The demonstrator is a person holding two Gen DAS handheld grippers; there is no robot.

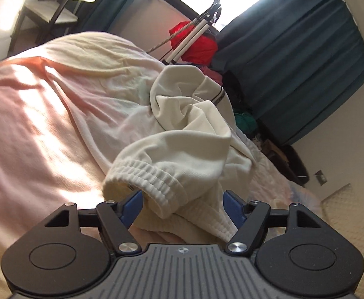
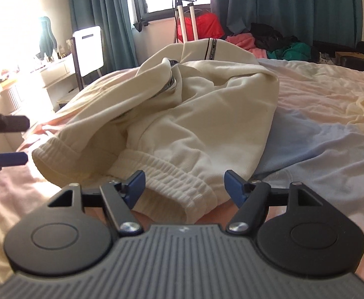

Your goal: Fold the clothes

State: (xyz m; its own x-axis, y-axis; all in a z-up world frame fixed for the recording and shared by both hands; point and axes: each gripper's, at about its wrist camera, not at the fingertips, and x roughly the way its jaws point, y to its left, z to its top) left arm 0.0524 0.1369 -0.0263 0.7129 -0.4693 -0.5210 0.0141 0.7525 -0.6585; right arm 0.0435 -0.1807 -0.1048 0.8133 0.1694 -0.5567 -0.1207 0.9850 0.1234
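Note:
A crumpled cream sweatshirt [image 1: 189, 134] with ribbed cuffs and a dark striped trim lies heaped on the bed. My left gripper [image 1: 183, 206] is open, its blue pads [image 1: 132, 205] on either side of a ribbed cuff [image 1: 154, 182] that lies between the jaws. In the right wrist view the same sweatshirt [image 2: 189, 114] fills the middle. My right gripper [image 2: 184, 186] is open, with a ribbed hem [image 2: 177, 184] between its blue pads [image 2: 234, 186]. The left gripper's fingers [image 2: 7, 158] show at the left edge there.
The bed cover [image 1: 39, 114] is pink, cream and pale blue [image 2: 319, 134]. Behind the bed stand teal curtains [image 1: 306, 57], a window, a white-legged stand [image 2: 189, 17] and a pile of red, black and green clothes [image 2: 269, 39]. A desk and chair [image 2: 87, 47] stand at the left.

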